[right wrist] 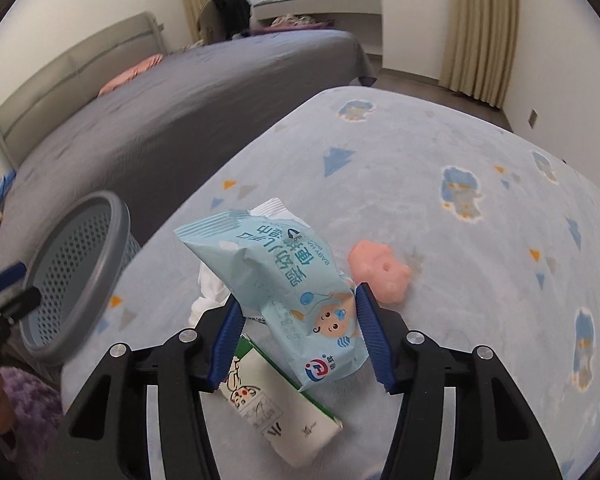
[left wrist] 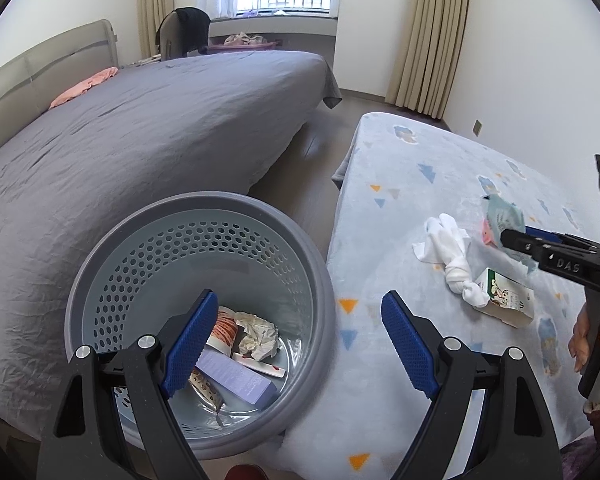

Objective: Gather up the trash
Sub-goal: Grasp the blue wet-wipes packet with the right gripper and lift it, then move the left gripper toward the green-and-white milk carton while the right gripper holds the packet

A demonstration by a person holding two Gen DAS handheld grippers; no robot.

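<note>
Right gripper (right wrist: 298, 332): clenching the baby wipes pack (right wrist: 296, 280), lifting it above the blanket's near edge.
Left gripper (left wrist: 300, 344): hanging released over the trash basket (left wrist: 100, 248).
Handling: likely light, soft, slippery film; pinching mid-body.

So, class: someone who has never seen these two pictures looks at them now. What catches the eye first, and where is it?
Most striking is the light blue wipes packet, lifted off the patterned blanket between the blue fingers of the right gripper. Next comes the grey basket beside the bed, already holding crumpled paper and boxes, with the left gripper open above it. A white cloth and a small carton lie on the blanket.
</note>
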